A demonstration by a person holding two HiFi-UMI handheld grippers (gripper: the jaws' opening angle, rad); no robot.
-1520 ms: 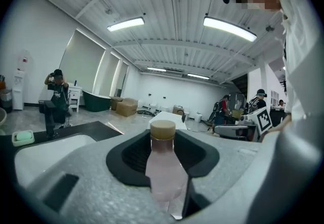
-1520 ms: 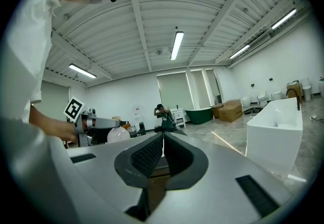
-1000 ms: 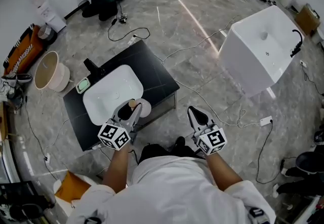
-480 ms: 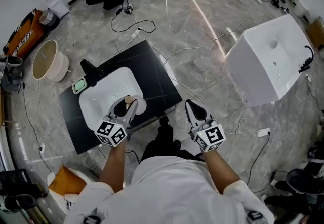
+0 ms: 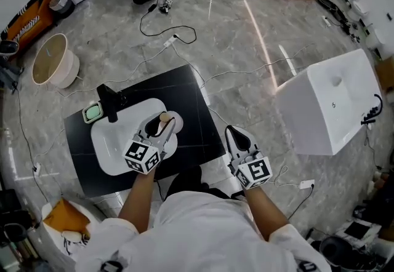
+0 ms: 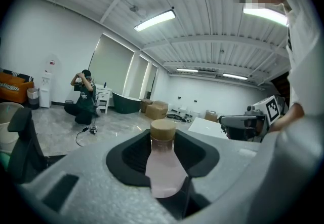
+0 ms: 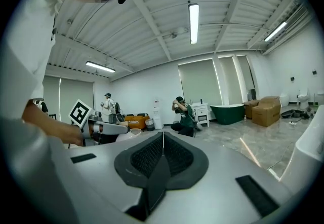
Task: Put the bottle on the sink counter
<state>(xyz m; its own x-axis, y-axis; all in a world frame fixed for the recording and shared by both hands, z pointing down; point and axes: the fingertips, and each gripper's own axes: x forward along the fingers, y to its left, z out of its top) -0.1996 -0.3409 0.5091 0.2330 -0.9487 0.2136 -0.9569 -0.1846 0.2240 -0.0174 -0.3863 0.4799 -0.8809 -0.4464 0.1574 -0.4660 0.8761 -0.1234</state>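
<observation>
Over the basin (image 5: 114,144), the left gripper (image 5: 157,132) clamps the bottle (image 6: 163,167); the right gripper (image 5: 239,139) is closed on nothing. Released here, the bottle would likely fall into the basin, not onto the counter (image 5: 191,101), and could topple.

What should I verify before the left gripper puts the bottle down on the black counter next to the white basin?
1. Grip: ok. The left gripper has its jaws closed on the bottle.
2. Bottle upright, cork on top: ok.
3. Free place: ok. The black counter is bare to the right of the basin.
4. Bottle above that bare place: not ok. In the head view it lines up with the basin's rim.
5. Height above the counter: cannot tell.
6. Clear of the right gripper: ok. Its jaws are shut and empty, beside the counter.
</observation>
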